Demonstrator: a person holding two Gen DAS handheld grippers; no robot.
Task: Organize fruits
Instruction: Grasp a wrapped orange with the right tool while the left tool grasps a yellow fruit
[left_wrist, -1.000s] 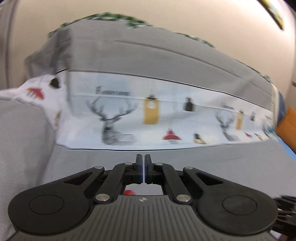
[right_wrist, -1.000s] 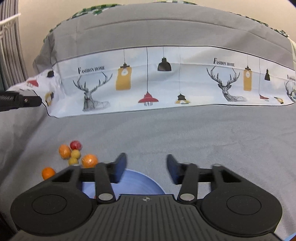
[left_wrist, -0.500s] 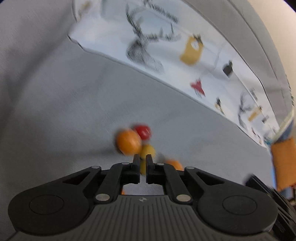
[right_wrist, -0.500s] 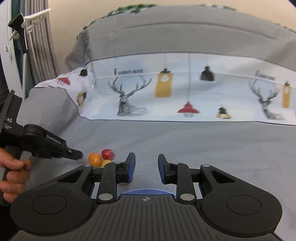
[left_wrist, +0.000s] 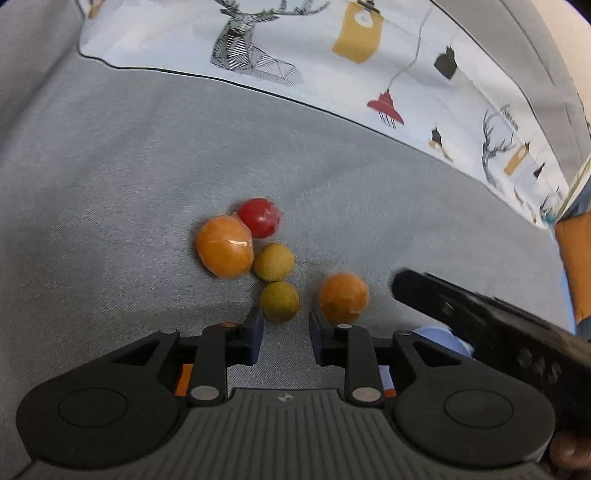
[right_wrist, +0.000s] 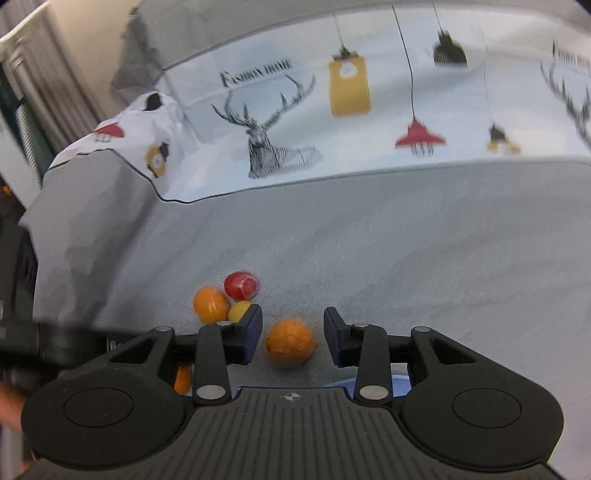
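On a grey bedspread (left_wrist: 110, 184) with a deer-print band (right_wrist: 332, 110), small fruits lie clustered. The right gripper (right_wrist: 292, 330), its jaws just opened wider, brackets a lone orange (right_wrist: 290, 341) without touching it. The left gripper (left_wrist: 285, 332), also just opening and partly apart, holds nothing; a yellow fruit (left_wrist: 279, 301) sits just beyond its tips at 12 o'clock, a larger orange (left_wrist: 224, 245) and red fruit (left_wrist: 258, 217) at 11.

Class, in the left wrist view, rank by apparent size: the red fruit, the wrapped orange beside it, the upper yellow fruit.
1. Wrapped orange
2. Red fruit
3. Upper yellow fruit, though nearly matching the red one.
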